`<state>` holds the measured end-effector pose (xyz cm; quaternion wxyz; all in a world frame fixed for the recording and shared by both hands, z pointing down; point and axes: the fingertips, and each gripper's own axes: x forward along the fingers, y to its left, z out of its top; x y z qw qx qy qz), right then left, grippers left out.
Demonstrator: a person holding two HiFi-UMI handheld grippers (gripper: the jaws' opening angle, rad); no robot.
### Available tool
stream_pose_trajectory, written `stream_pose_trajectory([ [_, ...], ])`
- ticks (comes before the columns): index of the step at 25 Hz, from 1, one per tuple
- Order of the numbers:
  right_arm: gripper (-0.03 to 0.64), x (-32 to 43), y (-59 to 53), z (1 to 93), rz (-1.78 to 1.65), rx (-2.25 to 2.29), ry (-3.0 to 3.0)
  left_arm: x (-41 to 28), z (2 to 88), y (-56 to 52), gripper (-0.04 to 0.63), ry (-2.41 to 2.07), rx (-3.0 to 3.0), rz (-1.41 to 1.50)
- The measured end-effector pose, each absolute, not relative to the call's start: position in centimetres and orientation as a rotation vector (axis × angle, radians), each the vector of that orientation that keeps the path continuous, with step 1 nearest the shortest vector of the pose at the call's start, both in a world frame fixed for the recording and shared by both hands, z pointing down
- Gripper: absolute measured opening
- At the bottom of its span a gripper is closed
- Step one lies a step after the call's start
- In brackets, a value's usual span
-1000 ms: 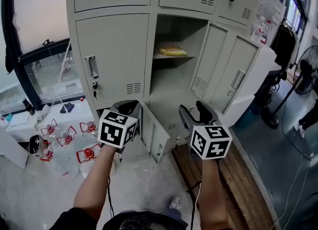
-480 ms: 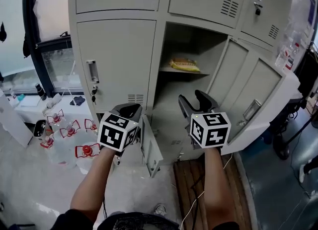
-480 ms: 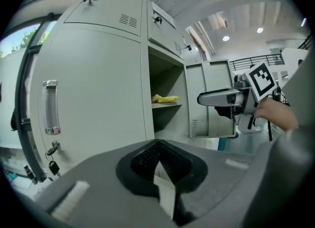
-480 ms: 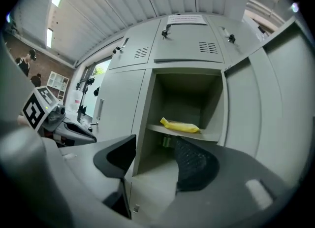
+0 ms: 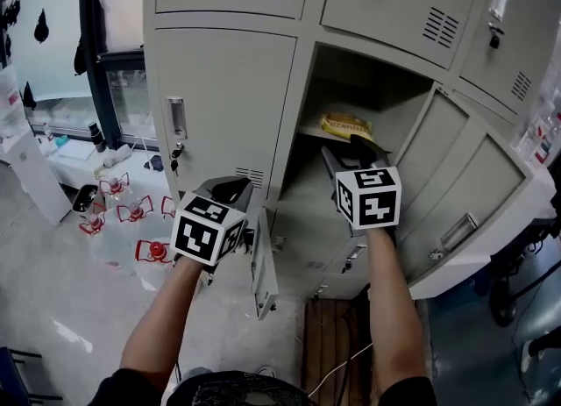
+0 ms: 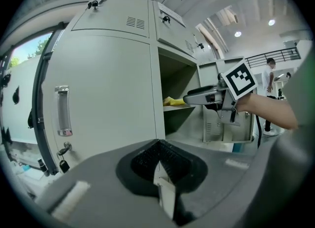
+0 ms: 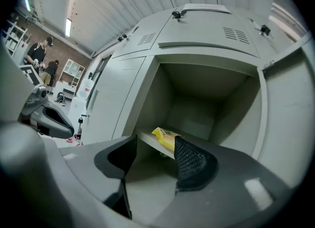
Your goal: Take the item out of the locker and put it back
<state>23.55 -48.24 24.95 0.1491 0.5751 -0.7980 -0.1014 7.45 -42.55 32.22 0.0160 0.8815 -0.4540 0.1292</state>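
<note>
Grey metal locker [image 5: 228,89] open; right gripper [image 5: 344,147], jaws apart, empty, just narrowing, we should centre on yellow crinkled packet [image 7: 167,137]; left gripper [image 6: 158,160] closed

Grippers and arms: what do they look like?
Alike: left gripper and right gripper have grey bodies, black textured jaws, and a white cube with black square markers. Bare forearms, dark sleeves higher up. Thin white cable by the right arm.

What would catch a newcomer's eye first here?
The open locker in the middle, with a yellow packet inside. The right gripper points at it, jaws apart though just closing slightly, nothing between them. Small red things litter the floor at left.
</note>
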Motion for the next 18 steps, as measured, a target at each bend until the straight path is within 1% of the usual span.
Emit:
stream_pose_trajectory([
  [11, 0.246, 21.5, -53.5, 24.6, -0.328, 1.558, -2.317, 4.2, 32.7, -43.1, 0.0, -1.585, 2.626, 0.405],
  [18, 0.204, 21.6, -55.2, 25.3, -0.329, 1.563, -2.245, 2.6, 32.8, -43.1, 0.0, -1.634, 2.588, 0.397],
])
